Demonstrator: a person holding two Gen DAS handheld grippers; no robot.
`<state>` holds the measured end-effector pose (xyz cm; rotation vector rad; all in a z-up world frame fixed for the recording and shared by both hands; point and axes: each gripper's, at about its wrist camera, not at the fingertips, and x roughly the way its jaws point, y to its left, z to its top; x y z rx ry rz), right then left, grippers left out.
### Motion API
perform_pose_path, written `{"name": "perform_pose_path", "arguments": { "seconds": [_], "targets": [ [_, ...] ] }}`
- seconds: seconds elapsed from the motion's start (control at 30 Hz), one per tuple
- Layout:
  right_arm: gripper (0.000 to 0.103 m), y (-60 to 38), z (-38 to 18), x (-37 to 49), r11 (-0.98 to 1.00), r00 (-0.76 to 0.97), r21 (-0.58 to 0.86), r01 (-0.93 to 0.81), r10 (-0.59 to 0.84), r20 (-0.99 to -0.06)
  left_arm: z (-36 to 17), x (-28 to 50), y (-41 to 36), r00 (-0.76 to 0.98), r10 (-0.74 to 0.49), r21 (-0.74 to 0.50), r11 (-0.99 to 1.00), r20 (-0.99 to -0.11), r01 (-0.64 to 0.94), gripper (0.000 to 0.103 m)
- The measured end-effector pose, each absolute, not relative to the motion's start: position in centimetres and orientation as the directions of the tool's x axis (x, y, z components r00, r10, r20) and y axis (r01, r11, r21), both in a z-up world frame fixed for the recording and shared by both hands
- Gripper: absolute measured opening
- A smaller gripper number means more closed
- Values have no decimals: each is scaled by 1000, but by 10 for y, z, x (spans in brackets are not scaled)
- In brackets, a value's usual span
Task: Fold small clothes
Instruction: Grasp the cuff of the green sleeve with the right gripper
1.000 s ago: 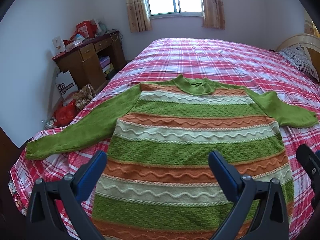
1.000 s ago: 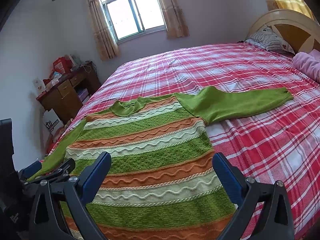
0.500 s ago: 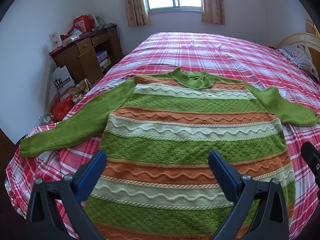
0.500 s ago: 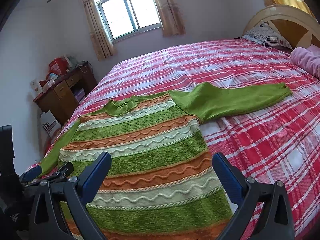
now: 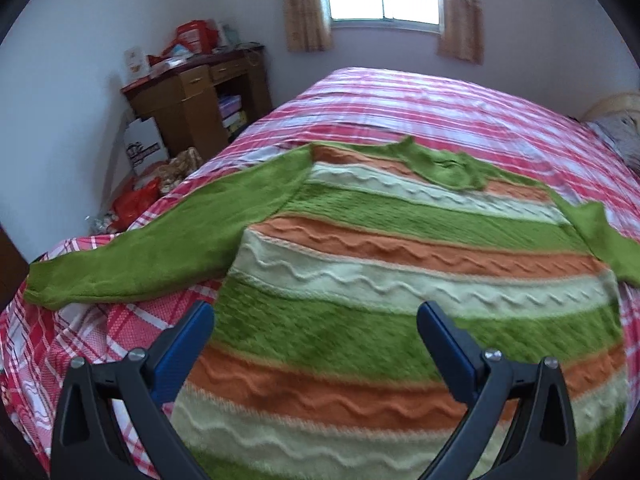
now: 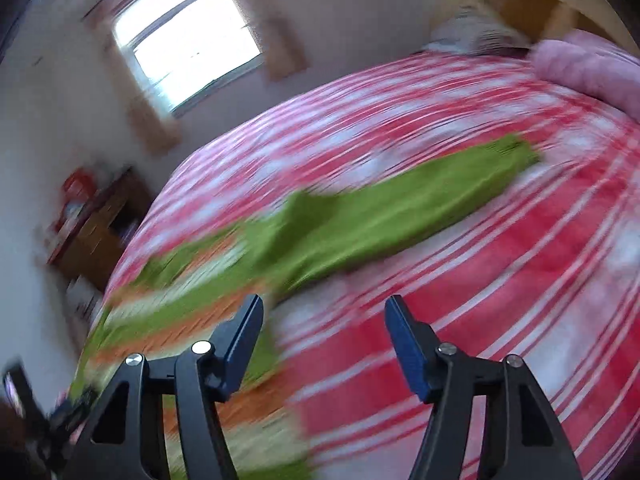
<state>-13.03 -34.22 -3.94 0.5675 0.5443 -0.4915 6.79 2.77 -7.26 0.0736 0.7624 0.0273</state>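
Observation:
A knitted sweater with green, orange and cream stripes and plain green sleeves lies flat, face up, on the red plaid bed. Its left sleeve stretches toward the bed's left edge. My left gripper is open and empty, above the sweater's lower left body. In the blurred right wrist view the right sleeve lies stretched out on the bed. My right gripper is open and empty, above the sweater's right side edge and bare bedspread.
A wooden desk with clutter stands left of the bed under the window, with bags on the floor beside it. A wooden headboard, a pillow and a pink blanket are at the right end of the bed.
Both grippers have moved. The left one swung left toward the left sleeve side. The right one swung fast to the right toward the right sleeve, its jaws narrower than before; its view is blurred.

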Motion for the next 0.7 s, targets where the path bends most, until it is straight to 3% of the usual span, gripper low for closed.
{"name": "perform_pose_path", "arguments": {
  "seconds": [0.1,0.27,0.5,0.7],
  "targets": [
    [52,-414,-33,-152,632,738,432,643,-362,-569,-82,77,34,715,49,40,999,-698,-29,103],
    [51,-532,-51,-171,432,762,628,647,-348,-546,-101,87,36,700,34,-8,998,-713,-57,103],
    [48,-586,-94,-133,357,710,615,703,-311,-631,-110,86,24,699,43,27,999,-714,-34,103],
    [48,-600,-101,-111,357,671,568,742,-386,-633,-112,87,28,701,20,0,1000,-713,-29,103]
  ]
}}
